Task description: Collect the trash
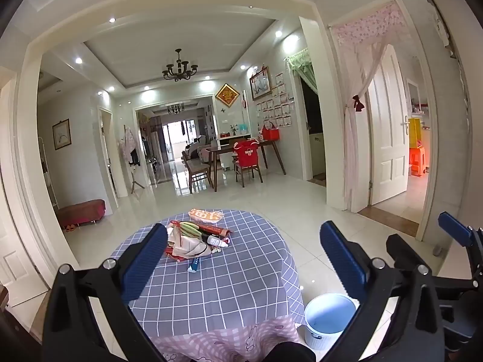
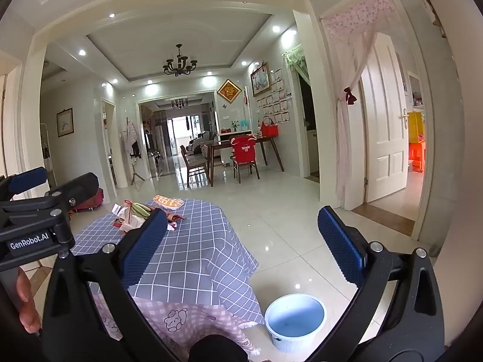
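Note:
A pile of trash [image 1: 193,239] lies on the far part of a table with a grey checked cloth [image 1: 217,283]: wrappers, crumpled paper, a small tube and an orange snack bag [image 1: 206,215]. The pile also shows in the right wrist view [image 2: 139,215]. A white bin [image 1: 327,322] with a pale blue inside stands on the floor right of the table; it shows in the right wrist view too [image 2: 294,321]. My left gripper [image 1: 244,259] is open and empty, held above the table's near side. My right gripper [image 2: 241,241] is open and empty, above the table's right edge and the bin.
The right gripper's body [image 1: 446,259] shows at the right of the left wrist view. White tiled floor [image 2: 286,226] spreads beyond the table. A dining table with chairs [image 1: 241,157] stands far back. A red bench [image 1: 81,211] is at the left wall. An open white door [image 1: 389,138] is at the right.

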A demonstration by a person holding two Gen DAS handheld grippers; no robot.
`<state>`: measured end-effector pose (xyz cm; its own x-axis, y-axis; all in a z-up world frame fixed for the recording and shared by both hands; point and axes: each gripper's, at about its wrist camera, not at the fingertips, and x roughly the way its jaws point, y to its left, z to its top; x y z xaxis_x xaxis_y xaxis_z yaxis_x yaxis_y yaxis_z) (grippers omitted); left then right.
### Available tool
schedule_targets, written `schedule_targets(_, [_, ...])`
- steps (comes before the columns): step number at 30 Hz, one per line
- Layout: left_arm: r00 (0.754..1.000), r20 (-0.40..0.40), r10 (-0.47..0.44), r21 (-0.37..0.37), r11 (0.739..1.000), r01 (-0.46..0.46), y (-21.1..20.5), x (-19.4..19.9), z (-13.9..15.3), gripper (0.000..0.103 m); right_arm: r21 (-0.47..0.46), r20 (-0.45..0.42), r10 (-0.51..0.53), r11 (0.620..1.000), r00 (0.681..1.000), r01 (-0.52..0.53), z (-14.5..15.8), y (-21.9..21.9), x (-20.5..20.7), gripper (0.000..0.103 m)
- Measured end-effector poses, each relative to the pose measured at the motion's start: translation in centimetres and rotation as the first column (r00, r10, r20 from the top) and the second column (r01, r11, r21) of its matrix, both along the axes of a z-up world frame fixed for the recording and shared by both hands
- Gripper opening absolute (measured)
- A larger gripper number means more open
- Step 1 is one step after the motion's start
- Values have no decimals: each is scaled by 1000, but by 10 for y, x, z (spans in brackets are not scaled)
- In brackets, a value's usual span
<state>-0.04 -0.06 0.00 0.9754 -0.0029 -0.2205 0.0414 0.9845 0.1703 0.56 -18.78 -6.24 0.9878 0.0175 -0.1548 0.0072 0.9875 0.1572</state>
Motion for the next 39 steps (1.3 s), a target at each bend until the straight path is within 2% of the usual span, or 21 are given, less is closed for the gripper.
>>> schedule_targets(39, [1000, -6, 10, -8, 1000, -10, 4, 1, -1, 99, 12, 10, -1, 1000, 1000, 1, 2, -2, 1, 98])
